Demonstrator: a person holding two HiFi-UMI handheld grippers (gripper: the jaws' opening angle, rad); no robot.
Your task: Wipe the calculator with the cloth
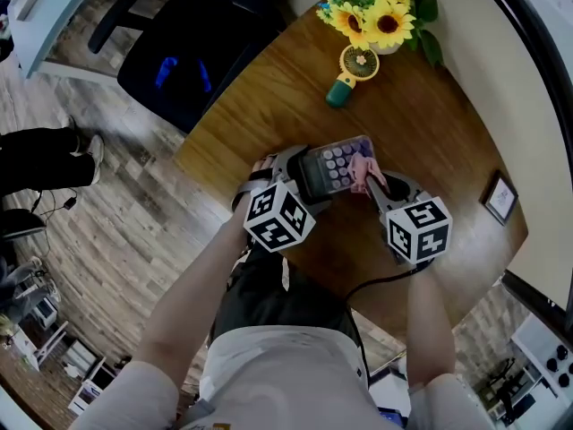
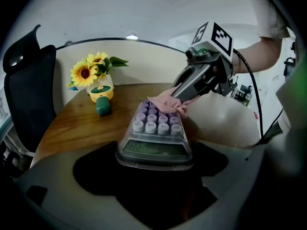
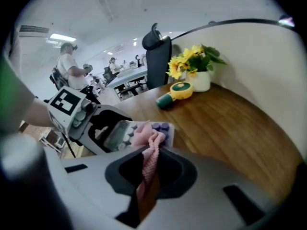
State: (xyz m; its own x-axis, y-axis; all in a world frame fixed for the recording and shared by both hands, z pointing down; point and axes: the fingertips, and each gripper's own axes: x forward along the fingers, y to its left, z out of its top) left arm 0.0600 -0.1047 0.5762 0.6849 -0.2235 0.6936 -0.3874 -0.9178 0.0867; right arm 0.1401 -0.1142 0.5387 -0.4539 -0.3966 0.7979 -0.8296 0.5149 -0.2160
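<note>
Head view has your two grippers meeting over the near edge of the round wooden table, and between them sits the calculator. Your left gripper has its jaws closed on the display end of the calculator; in the left gripper view the clear casing and screen sit right between the jaws, with the purple and white keys pointing away from you. Whether the calculator rests on the wood or is held just above it cannot be told. Your right gripper has its jaws pinched narrow on the pink cloth, and the right gripper view shows the cloth running up from between the jaws to a bunched tip. That tip lies on the far rows of keys, touching them, on the side of the calculator away from the screen. Well apart, at the far side of the table, a pot of sunflowers stands by the wall, with a small fan lying just beside it. A dark chair stands on the floor off the table's left edge.
</note>
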